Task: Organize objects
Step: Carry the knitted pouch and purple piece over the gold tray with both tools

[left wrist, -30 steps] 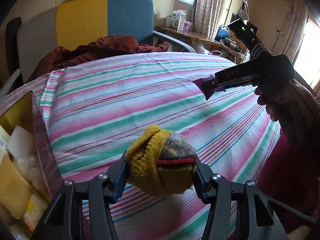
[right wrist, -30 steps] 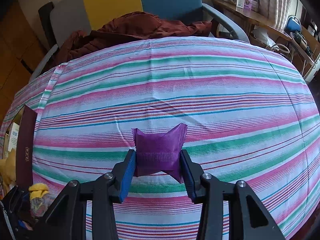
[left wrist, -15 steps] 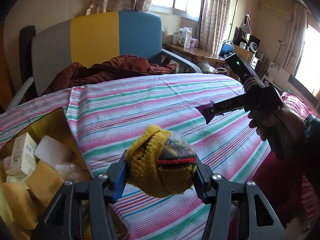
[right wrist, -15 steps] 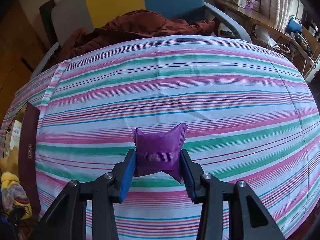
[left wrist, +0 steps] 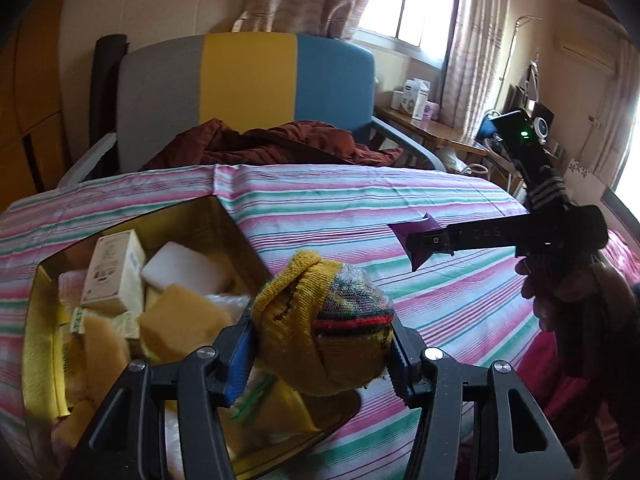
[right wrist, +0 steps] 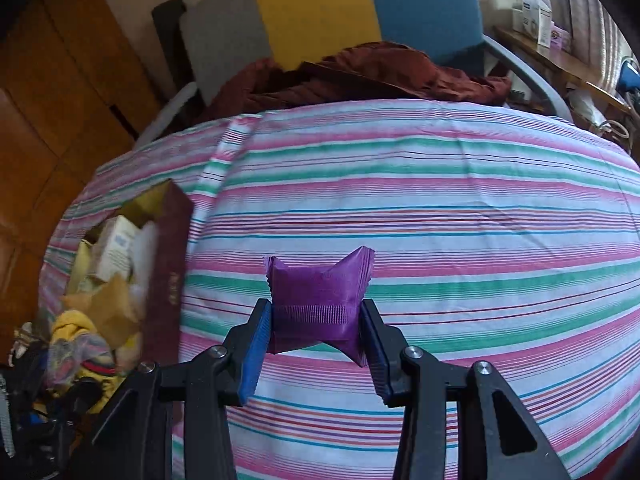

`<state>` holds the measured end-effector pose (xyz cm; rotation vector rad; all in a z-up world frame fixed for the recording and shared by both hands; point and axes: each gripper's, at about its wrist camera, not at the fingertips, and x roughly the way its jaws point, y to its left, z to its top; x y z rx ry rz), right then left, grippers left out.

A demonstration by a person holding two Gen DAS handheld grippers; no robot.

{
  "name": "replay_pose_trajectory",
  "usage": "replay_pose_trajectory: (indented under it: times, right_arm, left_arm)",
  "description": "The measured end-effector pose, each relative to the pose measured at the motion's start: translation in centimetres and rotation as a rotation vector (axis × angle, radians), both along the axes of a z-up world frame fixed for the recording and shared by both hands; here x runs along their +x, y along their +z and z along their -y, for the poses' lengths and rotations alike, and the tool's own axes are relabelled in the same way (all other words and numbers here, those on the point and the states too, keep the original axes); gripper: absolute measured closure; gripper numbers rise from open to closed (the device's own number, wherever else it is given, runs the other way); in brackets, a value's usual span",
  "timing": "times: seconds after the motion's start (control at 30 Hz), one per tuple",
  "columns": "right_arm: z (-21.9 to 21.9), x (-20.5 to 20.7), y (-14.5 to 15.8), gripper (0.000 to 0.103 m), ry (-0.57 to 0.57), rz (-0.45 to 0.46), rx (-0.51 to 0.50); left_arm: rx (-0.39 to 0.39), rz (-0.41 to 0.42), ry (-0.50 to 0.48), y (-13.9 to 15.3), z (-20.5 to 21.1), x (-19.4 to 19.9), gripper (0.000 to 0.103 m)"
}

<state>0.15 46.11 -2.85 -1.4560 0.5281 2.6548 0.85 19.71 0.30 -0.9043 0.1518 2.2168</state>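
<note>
My left gripper (left wrist: pixel 320 356) is shut on a rolled yellow sock bundle (left wrist: pixel 324 320) with red, green and grey stripes, held above the right edge of an open box (left wrist: pixel 236 232). The box has a gold inside and a maroon outside (right wrist: pixel 168 264) and holds sponges, a small carton (left wrist: pixel 116 276) and a white block (left wrist: pixel 188 272). My right gripper (right wrist: pixel 316 336) is shut on a small purple packet (right wrist: pixel 316 300), held above the striped bed. It shows in the left wrist view (left wrist: pixel 420 240) to the right of the box. The sock bundle also shows in the right wrist view (right wrist: pixel 80 344).
The striped sheet (right wrist: pixel 440 208) covers the bed. A dark red garment (left wrist: pixel 280 144) lies on a grey, yellow and blue chair (left wrist: pixel 248 80) behind the bed. A wooden side table (left wrist: pixel 432 132) with cartons stands at the back right. Wooden cabinets (right wrist: pixel 60 80) are on the left.
My left gripper has carried the sock bundle left, from above the bare sheet to above the box. My right gripper with the purple packet has also shifted toward the box.
</note>
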Motion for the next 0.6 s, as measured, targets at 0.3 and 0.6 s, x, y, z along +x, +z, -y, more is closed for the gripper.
replay_pose_trajectory:
  times: [0.3,0.6]
  right_arm:
    - [6.3,-0.5,1.3,0.059,0.069,-0.095,-0.109]
    - [12.1,-1.2,1.9,0.059,0.192,-0.122,-0.126]
  left_arm:
    - [0.0,0.017,0.093,-0.7,4.7,-0.9,0.046]
    - [0.052,0.056,0.211,-1.0,12.1,-1.7,0.046]
